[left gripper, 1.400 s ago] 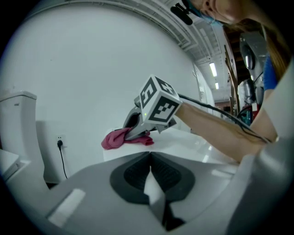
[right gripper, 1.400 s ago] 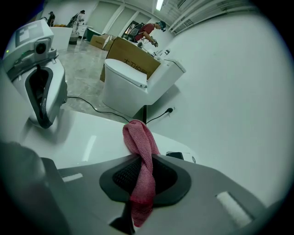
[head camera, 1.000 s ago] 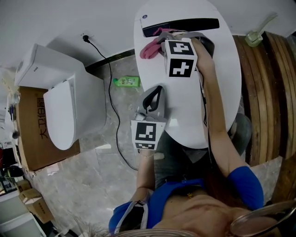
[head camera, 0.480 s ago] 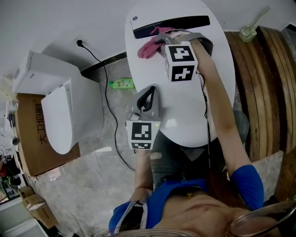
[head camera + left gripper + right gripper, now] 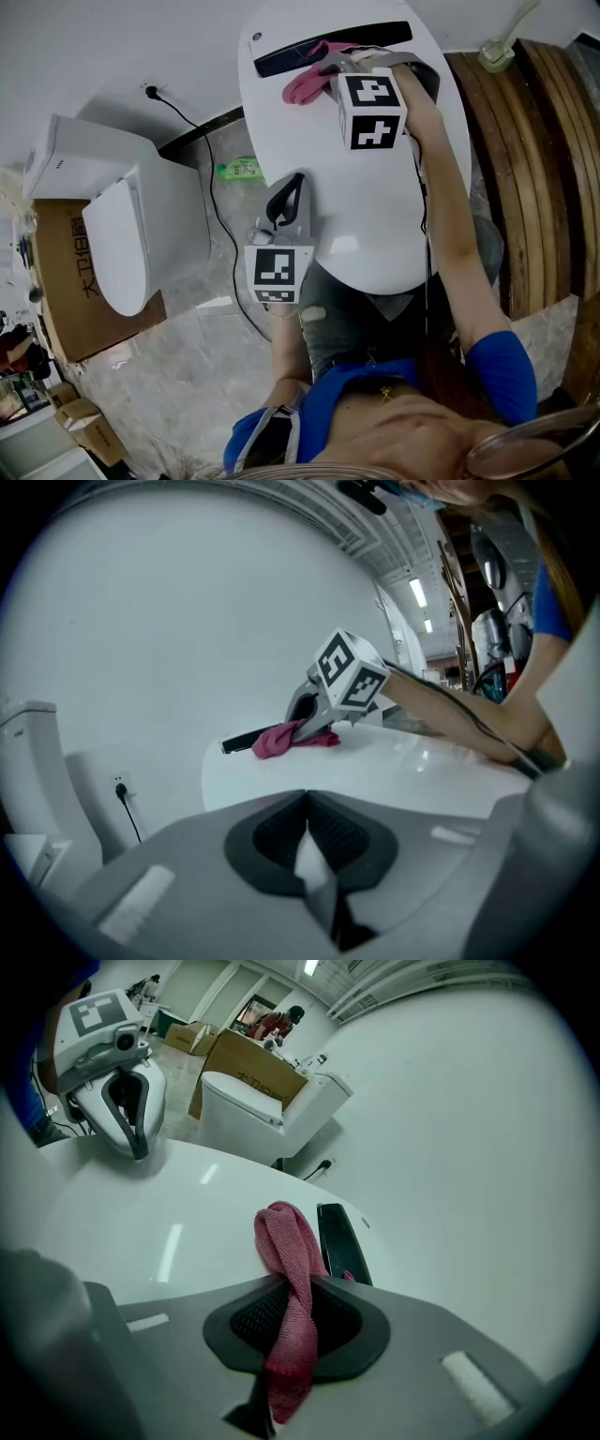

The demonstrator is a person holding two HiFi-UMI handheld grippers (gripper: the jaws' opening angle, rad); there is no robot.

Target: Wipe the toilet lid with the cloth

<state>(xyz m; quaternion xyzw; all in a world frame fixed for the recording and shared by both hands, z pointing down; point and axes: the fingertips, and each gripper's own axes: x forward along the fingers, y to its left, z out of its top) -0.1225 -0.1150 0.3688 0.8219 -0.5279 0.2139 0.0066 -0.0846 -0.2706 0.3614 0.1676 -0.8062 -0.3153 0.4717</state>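
Cloth, pink, lies bunched at the rear of the white toilet lid, just beside a black strip along the lid's back edge. Right gripper is clamped on it: the right gripper view shows a twisted fold pinched between the jaws, with the rest draped forward onto the lid. In the head view the marker cube covers most of that gripper, so the pinch itself is not visible there. Left gripper stands near the lid's front left edge, jaws closed together with nothing between them (tip down at the lid surface; contact cannot be confirmed). Lid's near rim is cut off by the person's arms and knees. On the floor to the left are a green bottle, a wall plug with its black cable, a second toilet, and a cardboard box partly behind it. Print on the box is hard to make out.
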